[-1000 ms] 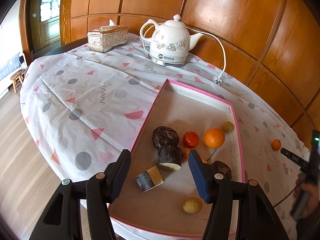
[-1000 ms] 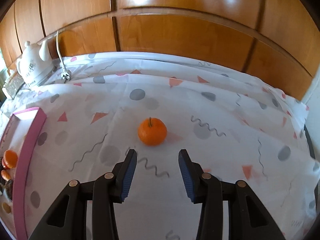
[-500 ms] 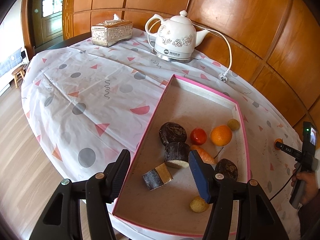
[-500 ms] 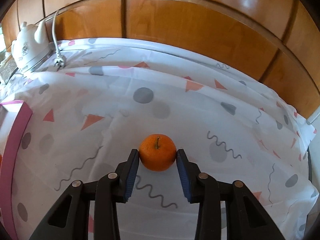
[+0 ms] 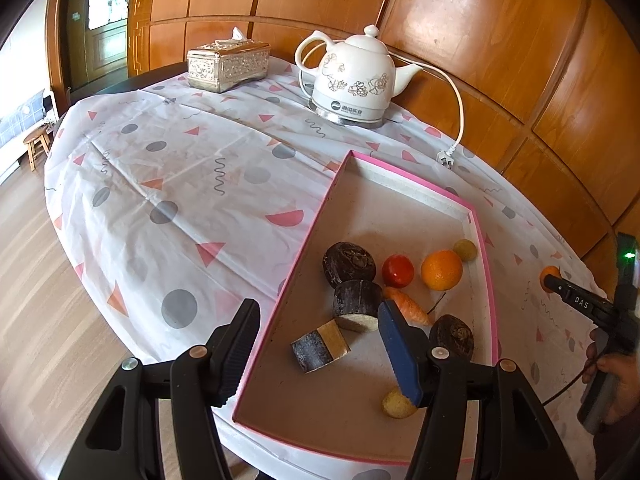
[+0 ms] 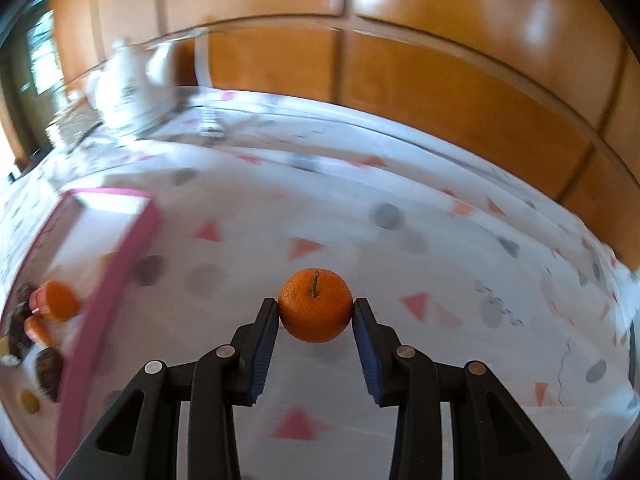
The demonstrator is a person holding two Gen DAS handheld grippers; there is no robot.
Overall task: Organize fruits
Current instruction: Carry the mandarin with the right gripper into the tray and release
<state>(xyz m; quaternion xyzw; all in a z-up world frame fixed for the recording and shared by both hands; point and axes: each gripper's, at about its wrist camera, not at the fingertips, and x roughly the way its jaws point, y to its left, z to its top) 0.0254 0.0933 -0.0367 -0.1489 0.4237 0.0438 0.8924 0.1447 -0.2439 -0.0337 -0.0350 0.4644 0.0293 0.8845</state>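
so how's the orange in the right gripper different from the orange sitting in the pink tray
The gripped orange is pinched between the right gripper pads, outside the tray over the patterned tablecloth; the tray orange lies loose inside the pink tray, touched by neither gripper.
The gripped orange shows a stem pointing up; no stem is visible on the tray orange.
The tray orange sits among other produce, next to a red fruit; the gripped one is alone.
Both are round and orange.

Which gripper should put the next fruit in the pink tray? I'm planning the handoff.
Right: the right gripper already clamps the tangerine beside the pink tray. The left gripper is open and empty.
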